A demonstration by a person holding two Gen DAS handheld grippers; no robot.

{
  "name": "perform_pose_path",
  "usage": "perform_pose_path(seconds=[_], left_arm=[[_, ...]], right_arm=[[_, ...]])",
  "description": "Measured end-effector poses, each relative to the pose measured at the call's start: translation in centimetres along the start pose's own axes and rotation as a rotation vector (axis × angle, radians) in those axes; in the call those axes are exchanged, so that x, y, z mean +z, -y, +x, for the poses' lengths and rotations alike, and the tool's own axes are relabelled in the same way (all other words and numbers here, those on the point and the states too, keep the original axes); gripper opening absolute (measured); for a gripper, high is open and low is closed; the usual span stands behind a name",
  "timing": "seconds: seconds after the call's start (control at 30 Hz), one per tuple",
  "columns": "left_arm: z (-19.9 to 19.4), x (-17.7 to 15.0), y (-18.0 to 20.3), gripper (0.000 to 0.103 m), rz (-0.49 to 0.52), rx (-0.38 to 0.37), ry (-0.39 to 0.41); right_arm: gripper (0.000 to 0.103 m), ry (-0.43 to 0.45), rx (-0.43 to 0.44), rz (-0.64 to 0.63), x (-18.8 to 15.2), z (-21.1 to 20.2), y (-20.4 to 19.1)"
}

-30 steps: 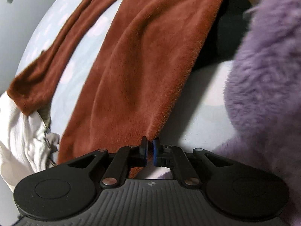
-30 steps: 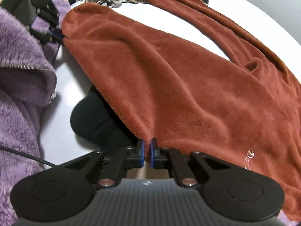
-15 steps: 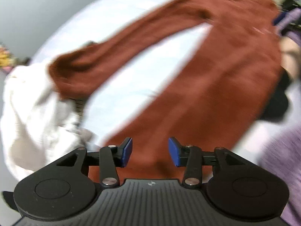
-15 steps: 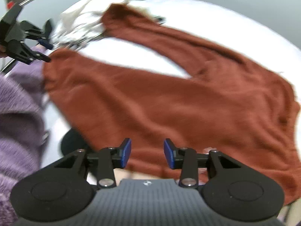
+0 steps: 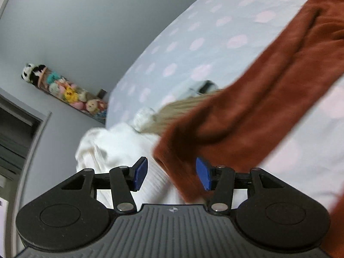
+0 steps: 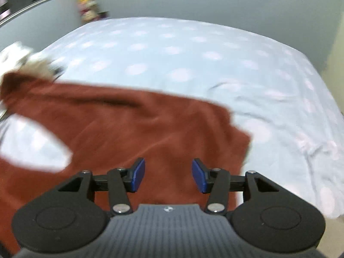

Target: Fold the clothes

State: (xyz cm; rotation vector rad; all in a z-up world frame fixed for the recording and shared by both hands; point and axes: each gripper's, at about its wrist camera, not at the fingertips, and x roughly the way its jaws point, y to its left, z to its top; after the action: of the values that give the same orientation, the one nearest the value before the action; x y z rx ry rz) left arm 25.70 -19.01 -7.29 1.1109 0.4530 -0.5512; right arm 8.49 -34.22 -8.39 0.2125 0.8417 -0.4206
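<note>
A rust-brown fleece garment [image 6: 133,126] lies spread on the pale blue dotted bed. In the left wrist view its sleeve [image 5: 253,111] runs from upper right down to a cuff lying below my left gripper [image 5: 172,173]. That gripper's jaws are opening, pads apart and pressing on nothing. My right gripper [image 6: 168,175] hovers over the garment's body near its right edge; its jaws are opening too, with nothing pinched between the blue pads. Both views are motion-blurred.
A heap of white and beige clothes [image 5: 111,146] lies by the sleeve cuff at the bed's edge, and shows again as the heap [image 6: 25,62] at far left. Soft toys [image 5: 64,88] line a wall shelf. The bed sheet [image 6: 236,64] stretches bare beyond the garment.
Both grippers were shut on the brown garment's edge; they have let go, opened and swung up and away. The person's purple fleece sleeve has left both views.
</note>
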Motion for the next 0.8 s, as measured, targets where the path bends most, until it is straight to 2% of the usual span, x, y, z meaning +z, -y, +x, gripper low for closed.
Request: perform_pose_path(seconds=[0.13,0.23,0.43,0.47,0.5,0.53,0.57,0.6,0.63,0.67,0.73,0.8], left_arm=[[4.6,2.3,-1.6,0.048,-0.025,0.03,-0.036],[7.9,3.7,-2.0,0.048,-0.019,0.031,-0.067],[12.4,4.5,-1.2,0.047,0.048,-0.024,-0.138],[12.8,4.5,-0.9,0.041,0.053,-0.037,-0.143],[13.2,4.5,-0.7,0.028,0.046,-0.046,-0.149],[13.5,4.5,-0.7,0.021,0.033,-0.06,-0.154],[13.6,4.5,-0.8,0.008,0.006,-0.082,-0.155],[13.5,4.5,-1.0,0.004,-0.025,-0.097,-0.153],[13.4,4.5,-1.5,0.004,-0.064,-0.101,-0.149],[13.3,4.5,-2.1,0.003,-0.11,-0.102,-0.146],[13.0,4.5,-3.9,0.002,-0.239,-0.087,-0.143],[12.9,4.4,-5.7,0.002,-0.358,-0.053,-0.135]], right_arm=[[0.053,0.01,-0.058,0.117,3.6,4.0,5.2],[0.053,0.002,-0.089,0.15,5.7,7.2,7.9],[0.053,-0.041,-0.049,0.101,7.6,13.1,8.3],[0.053,-0.054,-0.044,0.092,7.8,14.0,8.2],[0.053,-0.067,-0.039,0.083,7.9,15.0,8.1],[0.052,-0.08,-0.033,0.074,8.0,15.9,8.0],[0.049,-0.097,-0.027,0.07,8.0,16.4,7.9],[0.039,-0.114,-0.02,0.066,7.9,16.8,7.8],[0.017,-0.131,-0.014,0.062,7.9,17.2,7.7],[0.01,-0.148,-0.007,0.058,7.8,17.6,7.6],[0.008,-0.15,-0.032,0.041,7.9,17.8,7.4],[0.007,-0.073,-0.101,0.064,8.3,16.9,7.8]])
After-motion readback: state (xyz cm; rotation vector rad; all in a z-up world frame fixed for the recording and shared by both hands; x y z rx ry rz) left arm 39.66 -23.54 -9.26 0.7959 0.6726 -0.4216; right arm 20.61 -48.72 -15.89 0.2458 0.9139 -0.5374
